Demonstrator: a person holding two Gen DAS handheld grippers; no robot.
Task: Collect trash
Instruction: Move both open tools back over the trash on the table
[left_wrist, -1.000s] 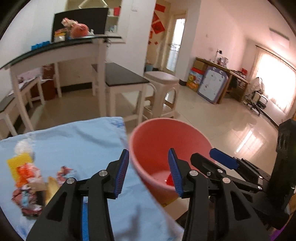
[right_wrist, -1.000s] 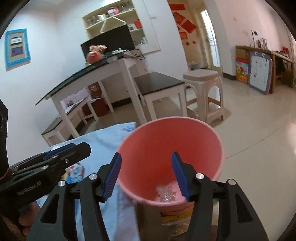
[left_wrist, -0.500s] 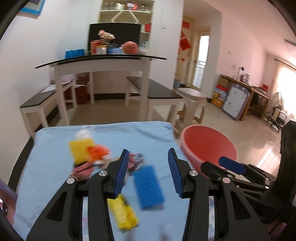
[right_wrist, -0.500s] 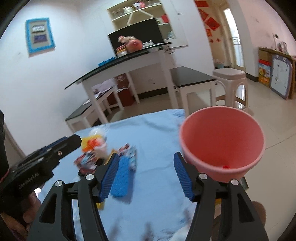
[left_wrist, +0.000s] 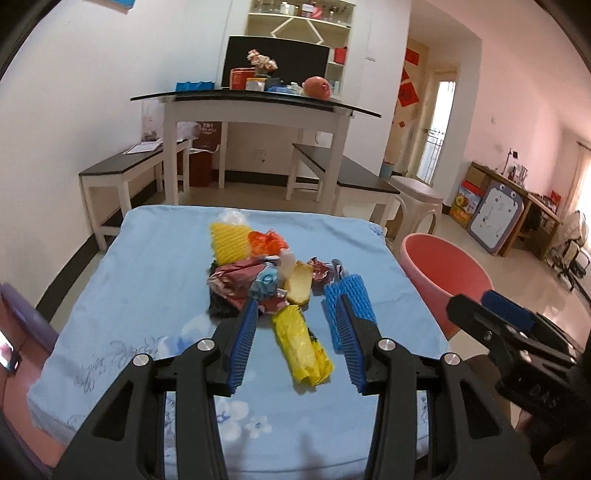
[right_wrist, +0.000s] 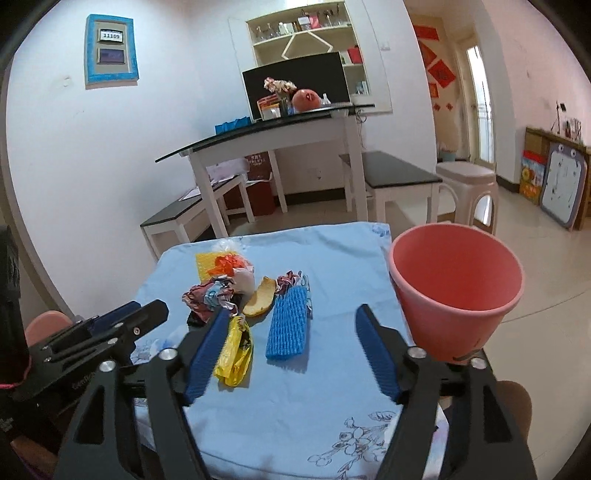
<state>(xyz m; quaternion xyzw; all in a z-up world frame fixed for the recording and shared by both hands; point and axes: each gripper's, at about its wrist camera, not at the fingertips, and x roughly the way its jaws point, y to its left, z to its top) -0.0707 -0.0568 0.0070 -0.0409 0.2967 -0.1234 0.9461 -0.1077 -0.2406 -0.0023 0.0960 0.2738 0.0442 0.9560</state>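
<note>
A heap of trash lies mid-table on the light blue cloth (left_wrist: 155, 266): a yellow wrapper (left_wrist: 301, 345), a blue foam net (left_wrist: 351, 295), a yellow foam net (left_wrist: 229, 242), a peel (left_wrist: 297, 286) and crumpled wrappers (left_wrist: 240, 280). My left gripper (left_wrist: 297, 347) is open and empty, its fingertips either side of the yellow wrapper. My right gripper (right_wrist: 291, 350) is open and empty above the near part of the table; the blue foam net (right_wrist: 288, 323) and yellow wrapper (right_wrist: 236, 350) lie between its fingers. A pink bin (right_wrist: 456, 288) stands off the table's right edge.
A white table (left_wrist: 255, 122) with black benches (left_wrist: 122, 170) stands behind against the wall. A white stool (left_wrist: 417, 206) is behind the pink bin (left_wrist: 443, 273). A whiteboard toy (left_wrist: 495, 218) leans at the far right.
Both grippers swung left, from over the pink bin to over the trash heap on the table. Both stayed open and empty.
</note>
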